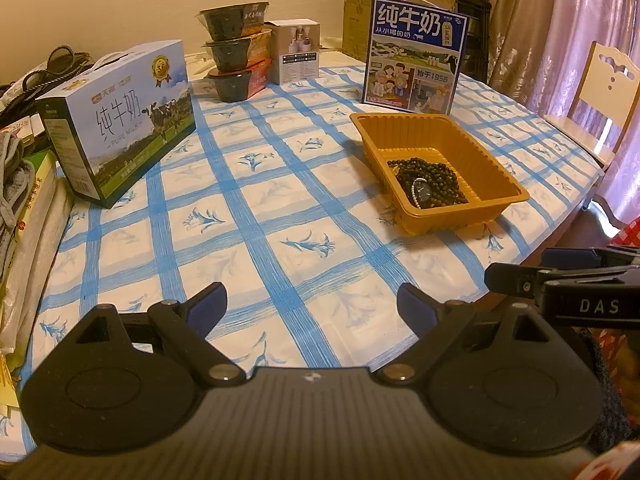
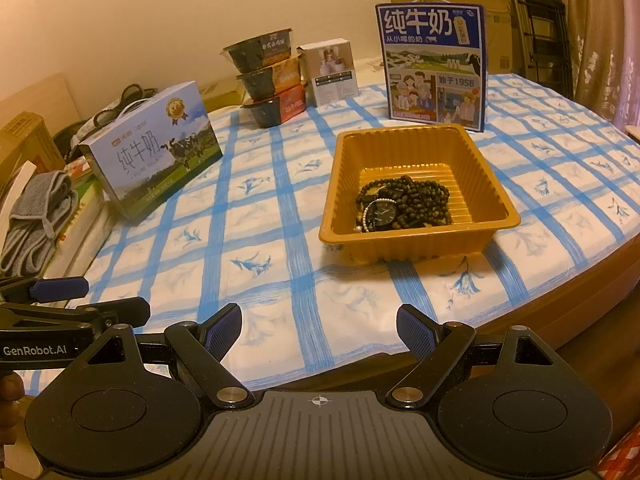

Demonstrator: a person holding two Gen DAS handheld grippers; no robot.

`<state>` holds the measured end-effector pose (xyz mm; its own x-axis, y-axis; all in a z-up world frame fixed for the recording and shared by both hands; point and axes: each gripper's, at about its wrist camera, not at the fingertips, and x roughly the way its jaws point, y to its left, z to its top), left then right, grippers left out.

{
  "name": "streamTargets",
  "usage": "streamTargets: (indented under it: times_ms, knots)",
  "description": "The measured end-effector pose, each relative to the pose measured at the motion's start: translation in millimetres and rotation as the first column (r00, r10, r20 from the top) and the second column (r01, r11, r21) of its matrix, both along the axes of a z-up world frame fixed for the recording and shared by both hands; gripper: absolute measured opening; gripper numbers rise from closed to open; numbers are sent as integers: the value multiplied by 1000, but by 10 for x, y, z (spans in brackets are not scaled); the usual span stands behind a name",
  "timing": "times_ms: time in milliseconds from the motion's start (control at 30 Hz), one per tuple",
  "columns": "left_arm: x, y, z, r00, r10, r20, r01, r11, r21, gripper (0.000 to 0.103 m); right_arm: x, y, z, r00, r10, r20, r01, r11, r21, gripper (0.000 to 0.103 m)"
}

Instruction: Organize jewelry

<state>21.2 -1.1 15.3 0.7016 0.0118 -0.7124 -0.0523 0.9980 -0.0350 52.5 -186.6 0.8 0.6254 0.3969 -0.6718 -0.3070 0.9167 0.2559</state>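
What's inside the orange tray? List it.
In the tray: dark bead strands, a black-faced watch and a small pearl-like strand, heaped together. Anything beneath the heap is covered.

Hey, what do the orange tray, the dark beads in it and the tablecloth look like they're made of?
Orange tray: likely thin moulded plastic, judging by its ribbed walls and slight sheen. Dark beads: small round beads, matte, dark; possibly wood or stone, cannot tell which. Tablecloth: probably plastic or coated sheet, smooth with a printed blue check and flowers, though fabric is possible.
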Motion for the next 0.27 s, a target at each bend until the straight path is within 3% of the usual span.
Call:
streamTargets:
  times_ms: [267]
  knots:
    - [44, 39, 9, 1000, 6, 6, -6, 1000, 0, 91, 4, -4, -2, 1000, -2, 0, 2, 1000, 1, 84]
